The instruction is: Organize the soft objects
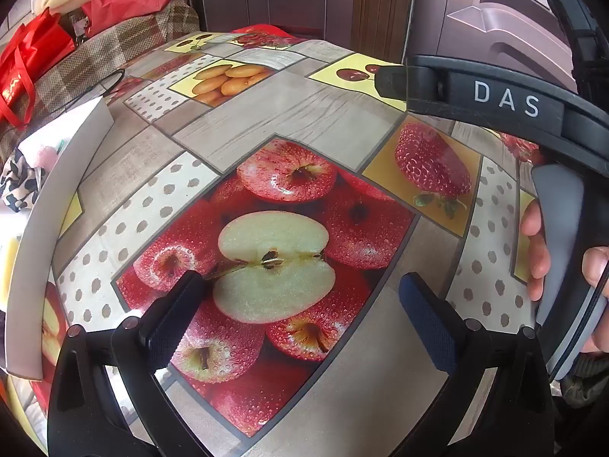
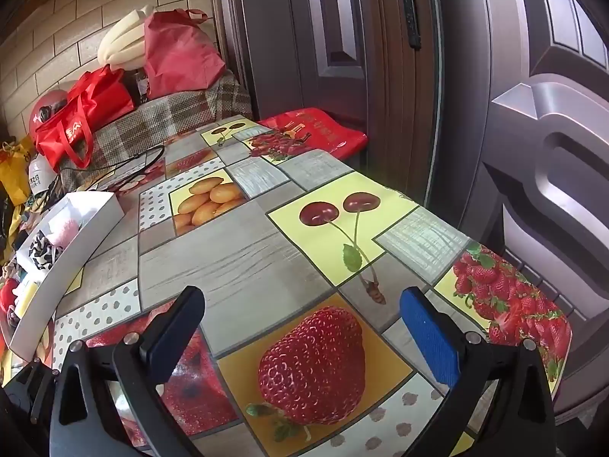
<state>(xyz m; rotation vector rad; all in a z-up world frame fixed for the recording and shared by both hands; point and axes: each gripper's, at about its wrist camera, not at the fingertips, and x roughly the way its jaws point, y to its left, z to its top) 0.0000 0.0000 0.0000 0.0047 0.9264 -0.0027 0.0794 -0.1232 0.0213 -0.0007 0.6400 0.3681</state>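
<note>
Over the fruit-print tablecloth (image 1: 236, 122) both grippers hung with nothing between their fingers. The left gripper (image 1: 300, 297) had its fingers spread wide above the printed halved apple, and the right gripper (image 2: 304, 312) stood equally wide above the printed strawberry. In the left wrist view the right gripper's body, marked DAS, reached in above the cloth's right side, with the person's right hand (image 1: 540, 251) wrapped round its handle. At the cloth's left edge sat a white box (image 2: 72, 255) (long and shallow, open on top), and the soft objects lay inside it: a pink fluffy piece (image 2: 66, 230) and a black-and-white patterned cloth (image 2: 42, 253) beside it. Beyond the cloth's far left corner, red bags (image 2: 87, 114) rested on a plaid-covered seat (image 2: 182, 114). Past the cloth's far side stood a dark brown door (image 2: 342, 38).
</note>
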